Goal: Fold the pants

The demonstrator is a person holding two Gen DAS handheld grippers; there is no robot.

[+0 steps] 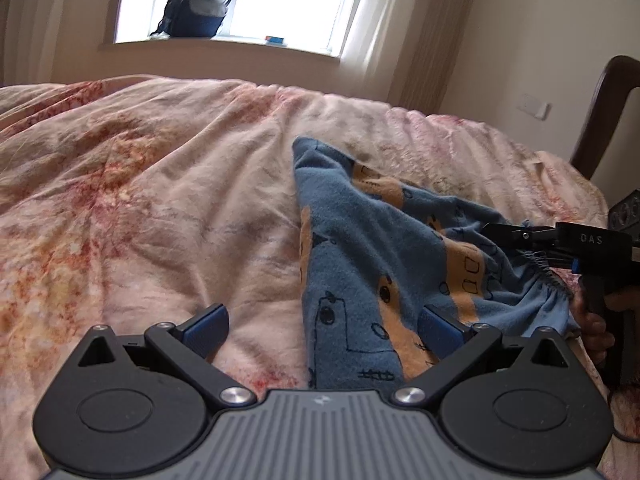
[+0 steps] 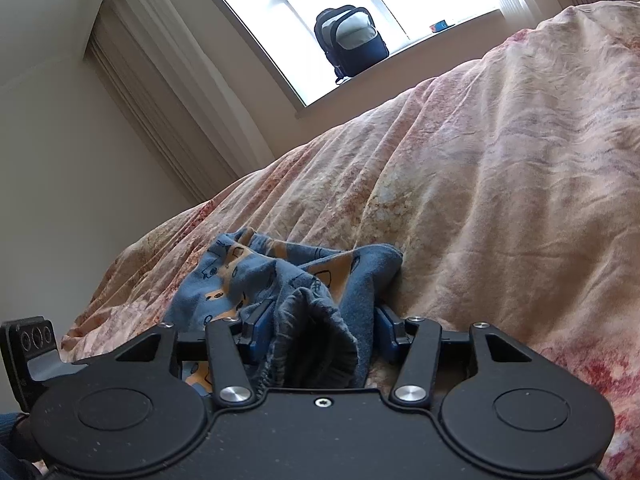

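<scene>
blue pants (image 2: 280, 280) between right gripper (image 2: 316, 332) fingers

Bed (image 1: 160, 184) under a wrinkled floral cover, carrying one garment.

Cover (image 2: 500, 200) pale pink with red and orange blotches, creased in long ridges running toward the far edge below the window. Blue pants (image 1: 360, 264) printed with orange patches and dark line drawings lying directly on the cover, right of centre in the left wrist view; one end narrowing to a peak pointing toward the far edge, the gathered elastic waistband (image 1: 548, 276) at the near right, raised off the cover. In the right wrist view, pants (image 2: 248, 276) bunched in a crumpled heap on the near part of the cover. Remaining cover surface bare fabric.
</scene>
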